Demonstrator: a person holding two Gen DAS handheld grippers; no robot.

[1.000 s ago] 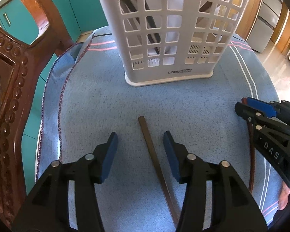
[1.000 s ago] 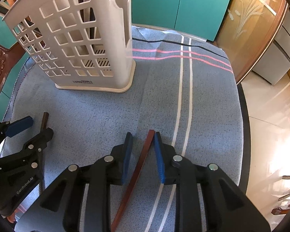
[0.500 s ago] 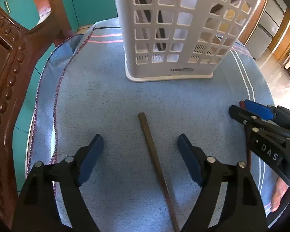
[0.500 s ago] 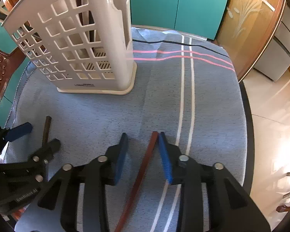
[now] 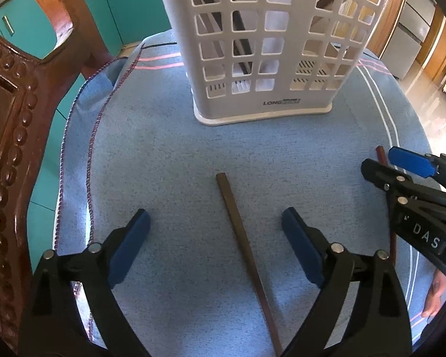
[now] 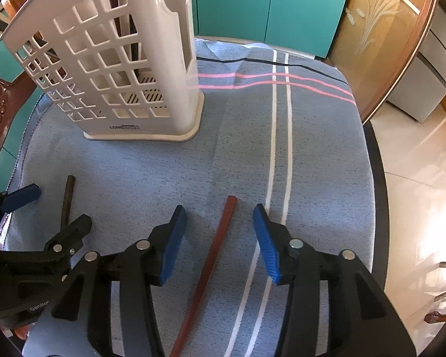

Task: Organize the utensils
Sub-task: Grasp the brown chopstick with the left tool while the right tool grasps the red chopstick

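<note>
Left gripper (image 5: 215,232) fingers spread wide either side of the dark chopstick (image 5: 243,247) (just been opening), right gripper (image 6: 220,232) likewise, fingers apart, red chopstick (image 6: 214,255) loose between, both flat on the tabletop (image 6: 163,166)

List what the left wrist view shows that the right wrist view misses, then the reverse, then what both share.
Left wrist only: the left gripper head-on, jaws just opened wide around the dark brown chopstick, without touching it.

Right wrist only: the right gripper, jaws just opened, pads clear of the reddish chopstick; a wooden door.

Both: the white utensil holder, blue cloth, both chopsticks, teal cabinets.
</note>
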